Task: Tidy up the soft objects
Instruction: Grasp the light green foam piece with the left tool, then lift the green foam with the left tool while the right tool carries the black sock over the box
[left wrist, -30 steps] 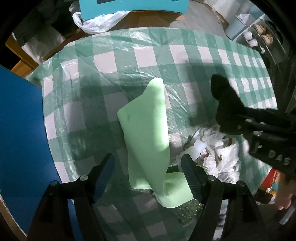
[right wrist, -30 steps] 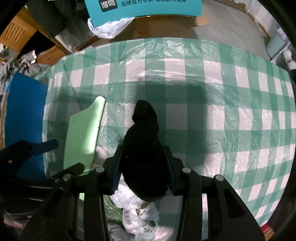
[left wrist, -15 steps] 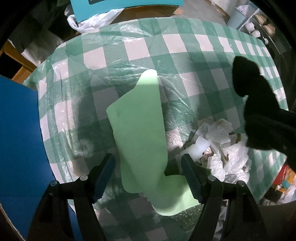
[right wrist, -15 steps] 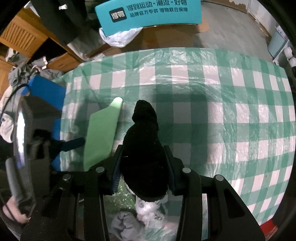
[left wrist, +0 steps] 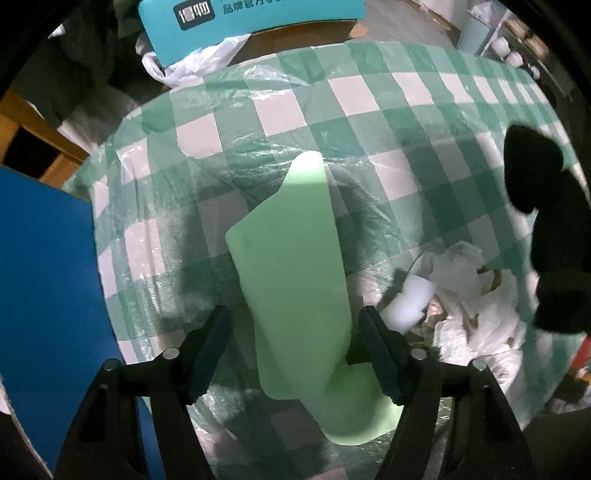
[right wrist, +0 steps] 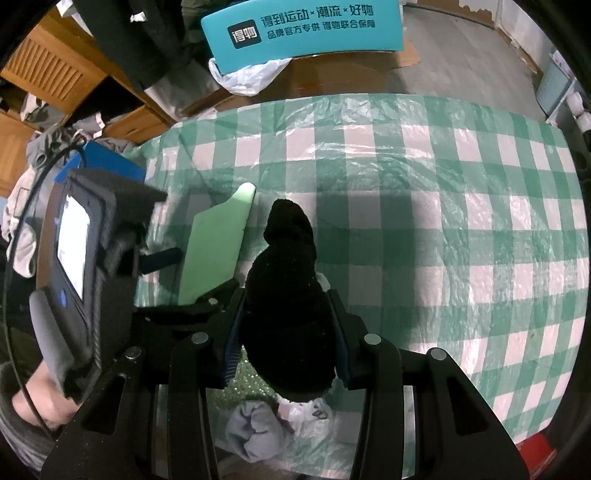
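Note:
A pale green foam sheet (left wrist: 295, 266) lies bent on the green-checked tablecloth (left wrist: 369, 103). My left gripper (left wrist: 293, 325) points down over its near part. The jaws are closing with the sheet between them; the left pad (left wrist: 210, 339) stands clear of it and the right pad (left wrist: 373, 332) is at its edge. My right gripper (right wrist: 286, 306) is shut on a black soft object (right wrist: 288, 295) and holds it above the table. In the left wrist view that black object (left wrist: 543, 221) hangs at the right. The green sheet (right wrist: 218, 247) shows left of it in the right wrist view.
A pile of crumpled white plastic (left wrist: 472, 295) lies right of the sheet. A grey cloth (right wrist: 255, 432) and bubble wrap (right wrist: 240, 380) sit near the table's front edge. A blue board (left wrist: 44, 277) stands at the left and a teal box (right wrist: 303, 26) beyond the far edge.
My right gripper has risen with the black object, so the table looks farther off. My left gripper has come closer over the green sheet and its jaws have narrowed a little.

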A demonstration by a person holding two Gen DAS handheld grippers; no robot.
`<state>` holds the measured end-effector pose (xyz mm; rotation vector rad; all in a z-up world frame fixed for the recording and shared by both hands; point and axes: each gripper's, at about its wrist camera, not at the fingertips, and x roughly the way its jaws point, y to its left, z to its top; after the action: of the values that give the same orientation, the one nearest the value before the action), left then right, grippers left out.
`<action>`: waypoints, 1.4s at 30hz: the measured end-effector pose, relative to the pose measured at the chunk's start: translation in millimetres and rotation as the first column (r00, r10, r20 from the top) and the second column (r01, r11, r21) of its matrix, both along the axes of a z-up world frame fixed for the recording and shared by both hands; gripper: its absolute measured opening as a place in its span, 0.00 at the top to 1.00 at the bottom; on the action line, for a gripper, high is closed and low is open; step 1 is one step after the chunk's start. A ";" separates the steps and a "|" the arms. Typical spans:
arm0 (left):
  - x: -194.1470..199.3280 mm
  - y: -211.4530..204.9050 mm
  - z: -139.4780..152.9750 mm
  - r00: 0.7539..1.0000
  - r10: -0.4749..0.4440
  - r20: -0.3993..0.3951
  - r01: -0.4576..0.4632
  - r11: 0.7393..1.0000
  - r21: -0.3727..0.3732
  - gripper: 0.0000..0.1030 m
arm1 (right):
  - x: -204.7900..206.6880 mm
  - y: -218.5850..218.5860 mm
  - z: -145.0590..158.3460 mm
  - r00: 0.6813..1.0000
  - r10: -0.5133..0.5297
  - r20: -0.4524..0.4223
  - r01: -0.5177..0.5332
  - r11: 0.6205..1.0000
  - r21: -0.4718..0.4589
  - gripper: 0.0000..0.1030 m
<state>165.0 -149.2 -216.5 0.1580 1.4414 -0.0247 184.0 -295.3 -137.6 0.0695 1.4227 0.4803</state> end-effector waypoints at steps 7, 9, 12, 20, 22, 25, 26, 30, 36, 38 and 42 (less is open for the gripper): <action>-11.3 -0.7 7.5 0.999 -0.007 0.033 0.006 1.000 0.029 0.62 | -0.9 -0.8 4.4 1.000 0.005 0.006 -0.006 1.000 0.008 0.61; -11.7 1.6 9.2 0.999 0.000 0.032 0.000 1.000 0.017 0.80 | -1.2 -0.8 3.3 1.000 0.007 0.005 -0.007 1.000 0.007 0.61; -15.3 4.1 10.2 1.000 0.004 0.022 -0.004 1.000 -0.014 0.93 | -2.3 0.0 2.0 1.000 0.009 0.002 -0.009 1.000 0.002 0.61; -18.0 17.3 21.8 0.998 0.049 0.034 -0.045 0.992 -0.118 0.96 | -4.3 3.9 2.3 1.000 0.017 0.008 -0.017 1.000 -0.002 0.61; -18.8 18.8 29.8 0.998 0.051 0.043 -0.044 0.990 -0.133 0.96 | -4.4 5.5 3.8 1.000 0.021 0.012 -0.021 1.000 0.001 0.61; -26.5 17.8 45.1 0.997 0.049 0.064 -0.039 0.988 -0.150 0.96 | -6.1 8.6 6.0 0.999 0.033 0.019 -0.033 0.999 0.001 0.61; -27.6 17.8 49.4 0.996 0.047 0.069 -0.036 0.987 -0.155 0.96 | -6.8 9.5 6.6 0.999 0.038 0.021 -0.038 0.999 0.001 0.61; -32.4 21.4 64.4 0.995 0.042 0.086 -0.026 0.984 -0.178 0.96 | -10.0 13.5 10.5 0.998 0.051 0.031 -0.051 0.999 0.001 0.61; -37.1 27.8 81.8 0.991 0.028 0.128 -0.005 0.984 -0.177 0.96 | -15.5 21.0 22.1 0.995 0.076 0.062 -0.076 0.997 0.001 0.61; -38.2 31.9 86.3 0.990 0.031 0.137 -0.006 0.983 -0.184 0.96 | -17.2 23.4 26.6 0.994 0.083 0.073 -0.084 0.996 0.004 0.61; -42.9 38.4 98.1 0.986 0.044 0.159 -0.012 0.981 -0.191 0.96 | -22.6 27.9 37.1 0.990 0.102 0.099 -0.103 0.995 0.002 0.61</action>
<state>122.1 -110.8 -118.4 -0.0172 1.2701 -0.1234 161.4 -267.4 -100.5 -0.0217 1.3320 0.5659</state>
